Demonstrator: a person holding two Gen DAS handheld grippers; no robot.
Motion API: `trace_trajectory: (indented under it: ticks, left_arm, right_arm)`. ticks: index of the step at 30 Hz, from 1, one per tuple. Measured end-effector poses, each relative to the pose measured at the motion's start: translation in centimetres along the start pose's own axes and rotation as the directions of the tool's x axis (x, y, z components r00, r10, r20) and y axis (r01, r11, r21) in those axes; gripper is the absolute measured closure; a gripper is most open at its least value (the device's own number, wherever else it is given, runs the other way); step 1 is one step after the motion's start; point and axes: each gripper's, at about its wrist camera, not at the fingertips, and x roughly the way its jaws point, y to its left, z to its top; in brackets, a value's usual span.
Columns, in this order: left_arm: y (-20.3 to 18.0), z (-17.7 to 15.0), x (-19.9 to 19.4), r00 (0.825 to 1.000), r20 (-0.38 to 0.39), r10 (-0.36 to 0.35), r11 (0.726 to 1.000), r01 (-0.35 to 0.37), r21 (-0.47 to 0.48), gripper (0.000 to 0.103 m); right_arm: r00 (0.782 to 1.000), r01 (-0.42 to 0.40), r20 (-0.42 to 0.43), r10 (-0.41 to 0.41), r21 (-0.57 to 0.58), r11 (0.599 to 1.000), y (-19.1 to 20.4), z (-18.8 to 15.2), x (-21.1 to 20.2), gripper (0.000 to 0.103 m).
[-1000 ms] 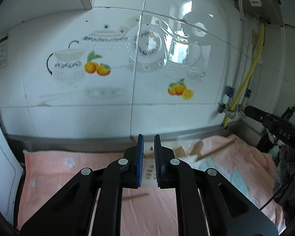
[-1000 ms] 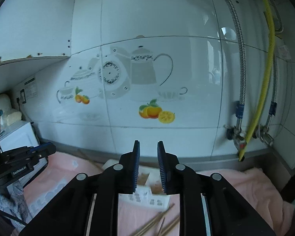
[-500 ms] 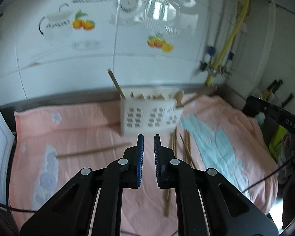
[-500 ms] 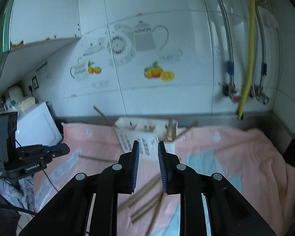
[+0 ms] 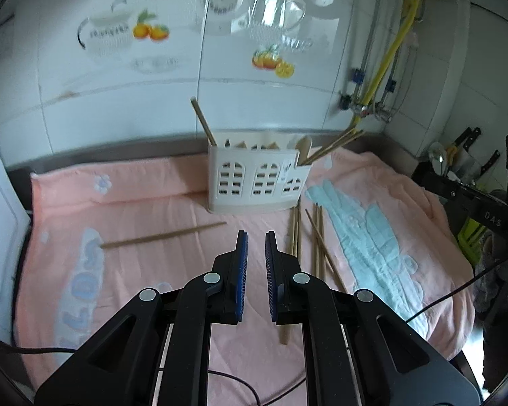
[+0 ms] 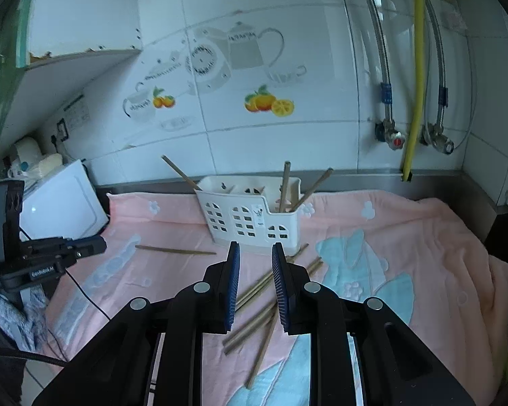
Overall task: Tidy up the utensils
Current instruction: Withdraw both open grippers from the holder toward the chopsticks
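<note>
both tools have tipped down from the wall toward the utensil holder [image 5: 259, 177] and loose chopsticks [image 6: 271, 291].

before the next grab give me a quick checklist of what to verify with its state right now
1. White plastic utensil caddy upright on the pink towel: ok.
2. Loose wooden chopsticks lying flat on the towel in front of the caddy: ok.
3. Single wooden chopstick lying apart on the towel: ok.
4. Right gripper empty, narrow gap between its jaws: ok.
5. Left gripper empty, jaws nearly together, too narrow to drop over a stick: not ok.
6. Room left in the caddy's compartments for more sticks: cannot tell.
</note>
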Motion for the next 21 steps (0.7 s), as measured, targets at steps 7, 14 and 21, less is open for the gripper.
trace_trajectory:
  ticks: [7, 14, 21]
  left_arm:
    - [-1.2, 0.2, -6.5, 0.998, 0.064, 0.028, 0.998, -0.031, 0.048, 0.072]
    - [-1.7, -1.0, -10.8, 0.998, 0.061, 0.016, 0.998, -0.019, 0.061, 0.071]
    - [-1.2, -1.5, -13.2, 1.0, 0.016, -0.015, 0.999, 0.014, 0.046, 0.065]
  right_arm:
    - [0.995, -0.073, 0.071, 0.076, -0.046, 0.996, 1.4, -0.5, -7.0, 0.079]
    - [0.991, -0.078, 0.102, 0.087, -0.093, 0.993, 2.3, -2.6, -13.7, 0.077]
    - [0.983, -0.158, 0.084, 0.164, -0.079, 0.984, 2.0, -4.2, -17.6, 0.077]
